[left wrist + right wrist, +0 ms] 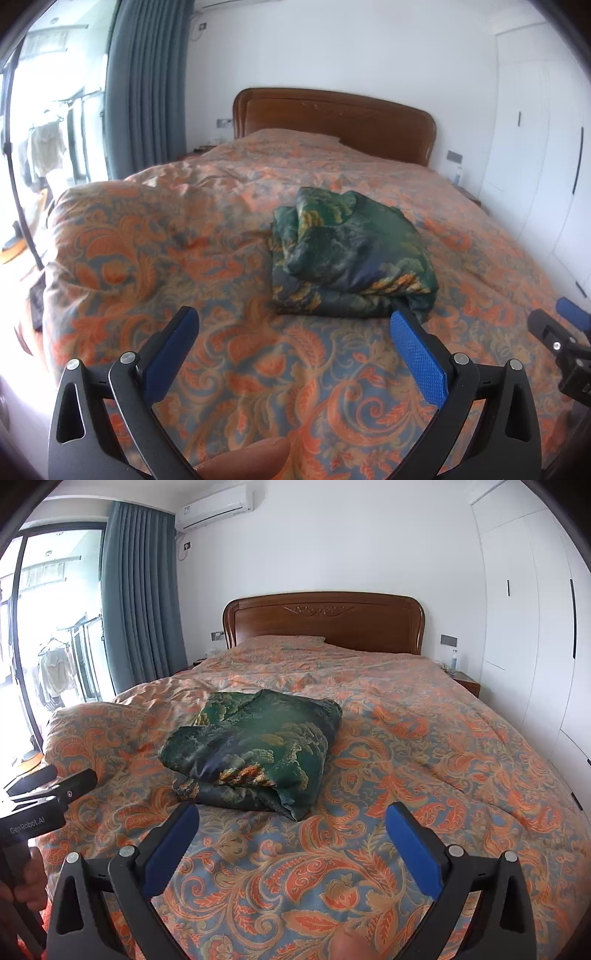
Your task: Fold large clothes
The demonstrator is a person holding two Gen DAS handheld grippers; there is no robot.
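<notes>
The green patterned garment lies as a compact folded bundle on the bed, at 12 o'clock of both grippers. Left gripper and right gripper: jaws wide, empty, clear of the cloth. Judged step: folding essentially complete; next move, if any, a light final tidy.

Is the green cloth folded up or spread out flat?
Folded up. The green cloth sits in a thick bundle of stacked layers on the bedspread, not spread out.
</notes>
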